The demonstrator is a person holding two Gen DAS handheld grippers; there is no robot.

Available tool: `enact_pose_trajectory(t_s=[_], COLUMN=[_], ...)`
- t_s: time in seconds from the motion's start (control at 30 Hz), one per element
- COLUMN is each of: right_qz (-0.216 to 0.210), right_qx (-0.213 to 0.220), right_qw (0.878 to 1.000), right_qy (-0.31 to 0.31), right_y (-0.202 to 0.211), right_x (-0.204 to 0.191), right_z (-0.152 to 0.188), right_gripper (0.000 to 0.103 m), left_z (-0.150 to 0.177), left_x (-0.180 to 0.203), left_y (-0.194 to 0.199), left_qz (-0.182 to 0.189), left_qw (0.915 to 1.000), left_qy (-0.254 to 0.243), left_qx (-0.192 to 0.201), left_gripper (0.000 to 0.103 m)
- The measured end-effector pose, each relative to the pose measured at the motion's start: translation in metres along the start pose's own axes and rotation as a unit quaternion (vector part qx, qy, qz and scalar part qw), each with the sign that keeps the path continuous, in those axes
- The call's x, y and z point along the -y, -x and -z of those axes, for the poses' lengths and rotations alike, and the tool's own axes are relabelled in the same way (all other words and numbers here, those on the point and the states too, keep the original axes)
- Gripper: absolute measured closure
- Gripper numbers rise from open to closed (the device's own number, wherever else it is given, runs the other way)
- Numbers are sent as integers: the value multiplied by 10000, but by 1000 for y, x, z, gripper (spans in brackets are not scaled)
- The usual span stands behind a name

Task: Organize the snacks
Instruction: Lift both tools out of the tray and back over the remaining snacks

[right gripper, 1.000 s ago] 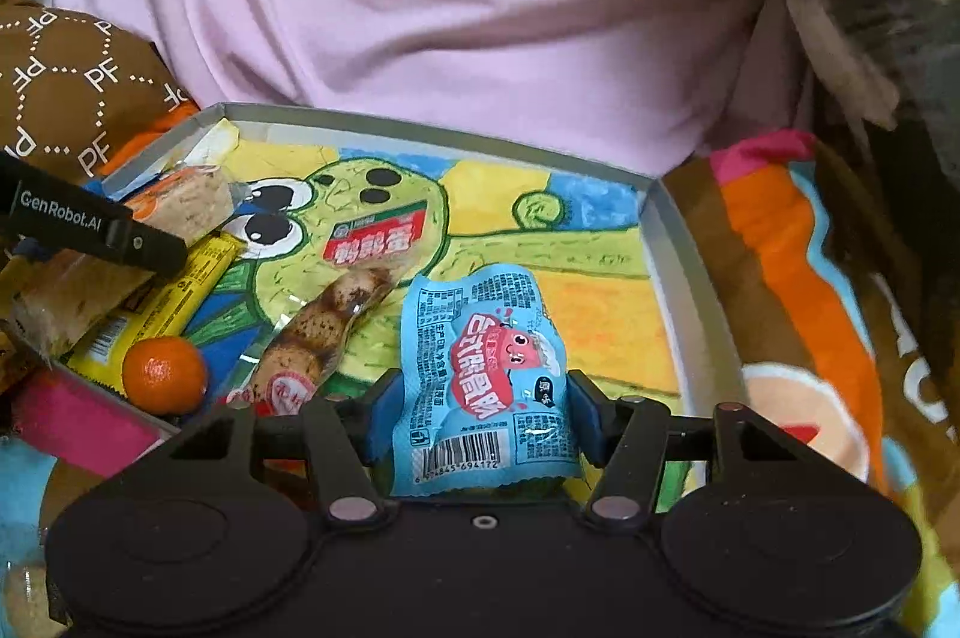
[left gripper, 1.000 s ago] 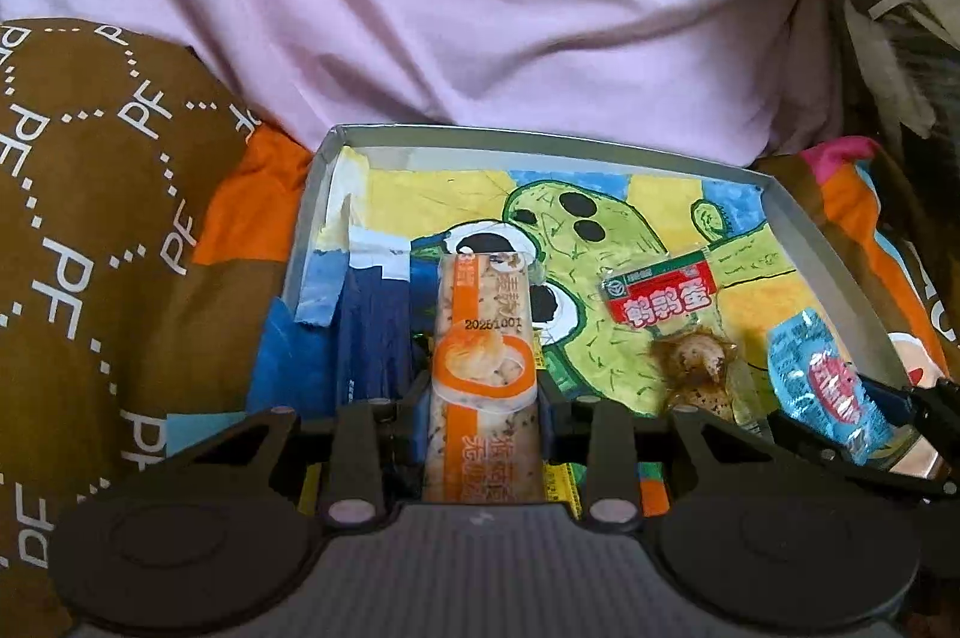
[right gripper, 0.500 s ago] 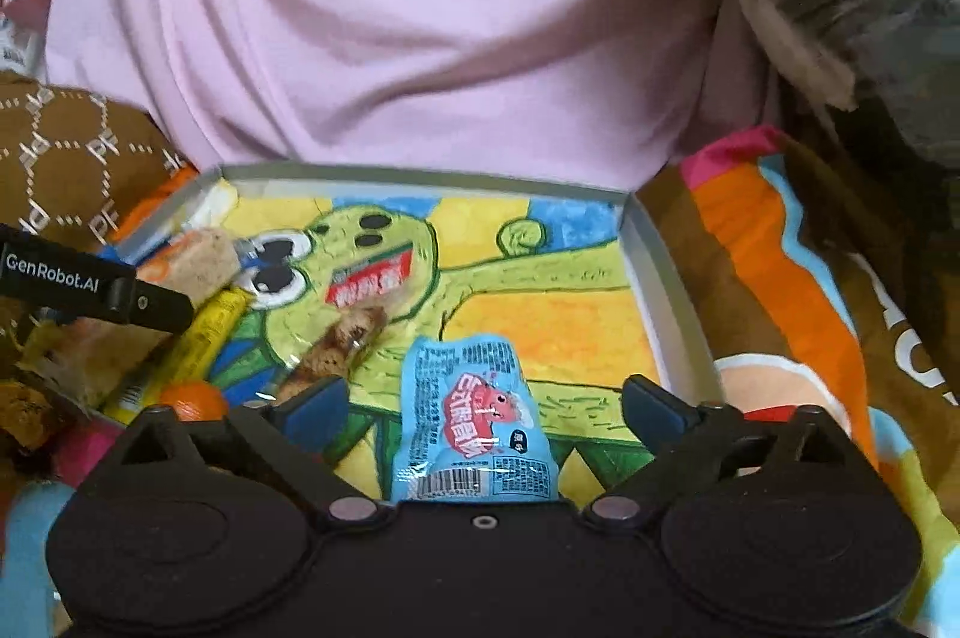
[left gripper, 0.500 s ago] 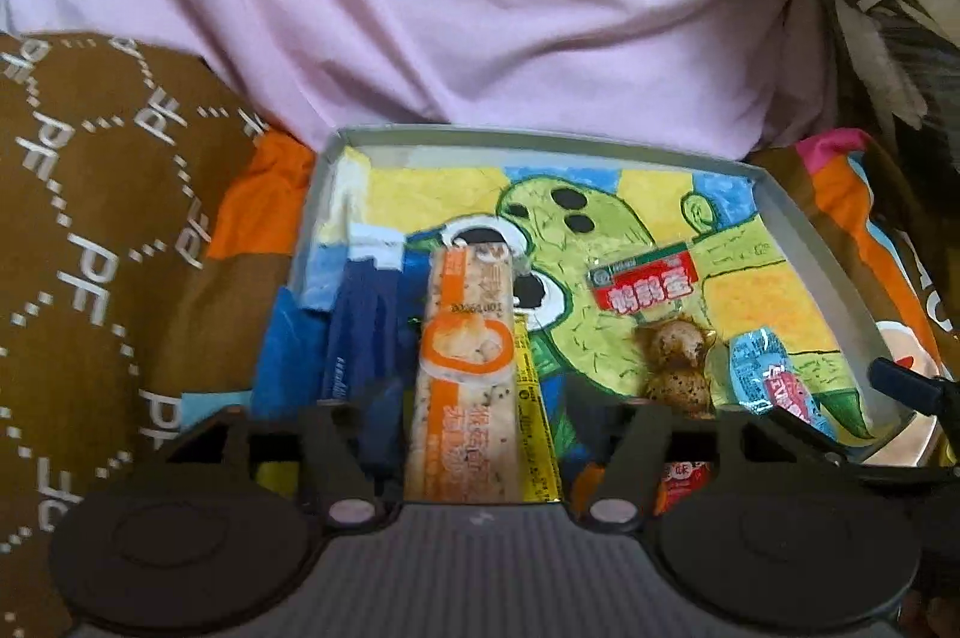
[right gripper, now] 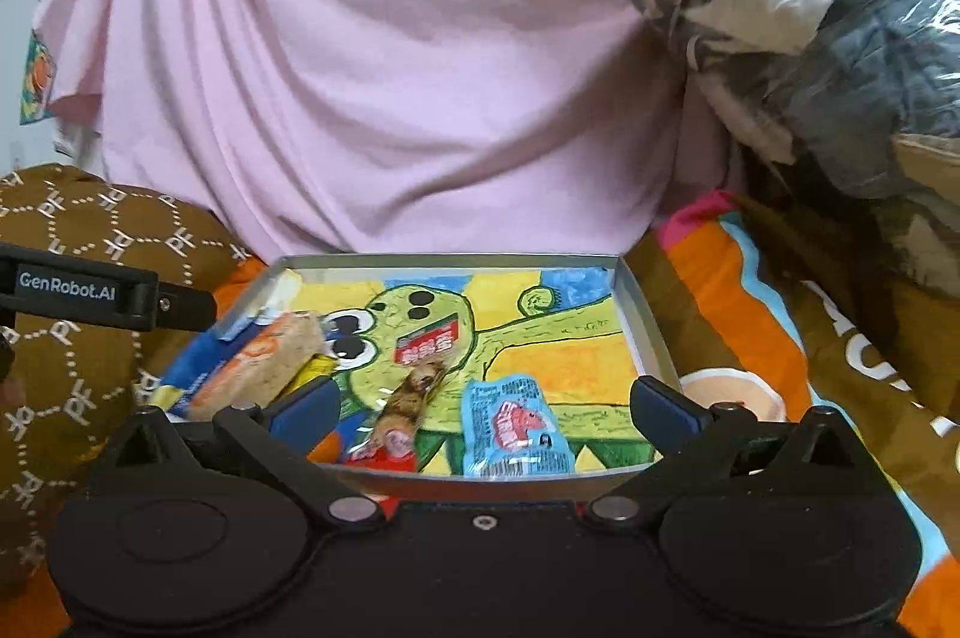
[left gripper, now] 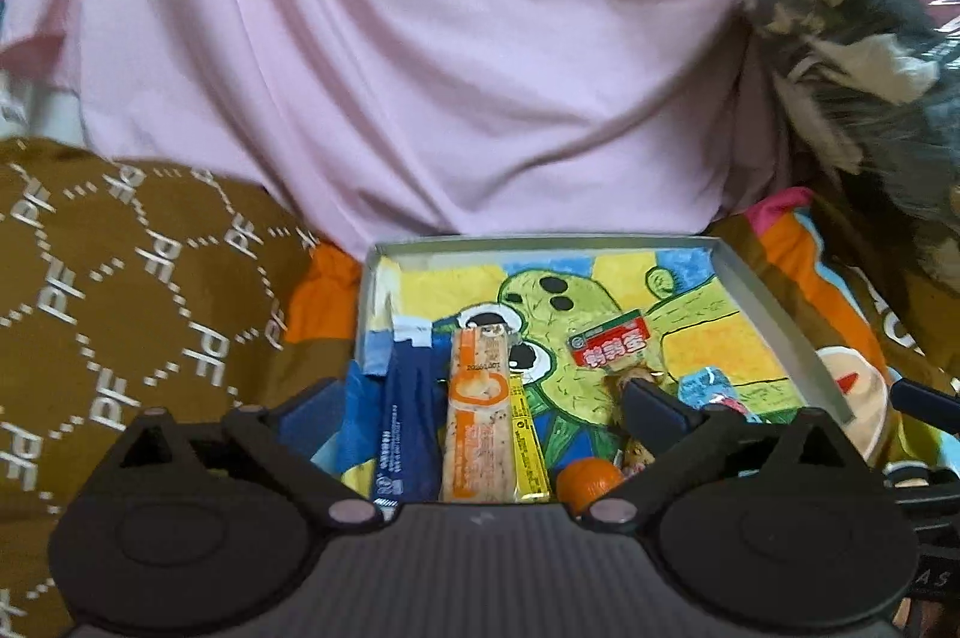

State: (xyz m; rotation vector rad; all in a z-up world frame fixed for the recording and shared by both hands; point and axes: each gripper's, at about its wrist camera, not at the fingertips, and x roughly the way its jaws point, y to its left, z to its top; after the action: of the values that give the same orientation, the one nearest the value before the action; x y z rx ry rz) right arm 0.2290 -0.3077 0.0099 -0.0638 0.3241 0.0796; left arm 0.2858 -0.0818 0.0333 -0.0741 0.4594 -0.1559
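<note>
A shallow grey tray [left gripper: 540, 242] with a green cartoon drawing holds the snacks. My left gripper [left gripper: 483, 410] hangs over its near left part with jaws opening. An orange-and-white snack bar [left gripper: 480, 428] lies between the fingers, untouched, beside a dark blue packet [left gripper: 408, 428], a yellow stick [left gripper: 528, 452] and a mandarin [left gripper: 591, 482]. My right gripper [right gripper: 486, 404] stands open above the tray's [right gripper: 450, 259] near edge. A light blue packet [right gripper: 516, 428] lies loose on the tray between its fingers. A red-labelled packet of brown snacks [right gripper: 420, 380] lies to the left of it.
A pink cloth [left gripper: 450, 68] rises behind the tray. A brown patterned cushion [left gripper: 120, 278] lies to the left, a plastic-wrapped bundle [right gripper: 810, 8] at the upper right. A colourful blanket [right gripper: 750, 326] lies under the tray. The left gripper's finger [right gripper: 108, 287] reaches in from the left.
Both grippers opened and let go, the left of the orange-and-white bar, the right of the light blue packet. Both then drew back and up from the tray.
</note>
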Motion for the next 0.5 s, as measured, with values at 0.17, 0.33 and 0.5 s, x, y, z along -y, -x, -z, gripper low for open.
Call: enact_pose_trajectory(t_s=[0.17,0.33,0.5], right_qz=[-32,-35,-13], right_qx=[90,133,126], right_qw=[9999,9998,9997], right_qy=[68,126,190], right_y=[42,81,119], right_x=[-6,-12,-24], right_z=[3,11,22], right_gripper=[1,1,1], left_z=[13,31,52], left_x=[2,1,-4], left_y=[44,83,118], left_qz=[-71,-88,-153], left_qw=[9997,9994,9995], left_qy=[-44,50,50], left_qx=[234,317,290], left_gripper=[0,0,0])
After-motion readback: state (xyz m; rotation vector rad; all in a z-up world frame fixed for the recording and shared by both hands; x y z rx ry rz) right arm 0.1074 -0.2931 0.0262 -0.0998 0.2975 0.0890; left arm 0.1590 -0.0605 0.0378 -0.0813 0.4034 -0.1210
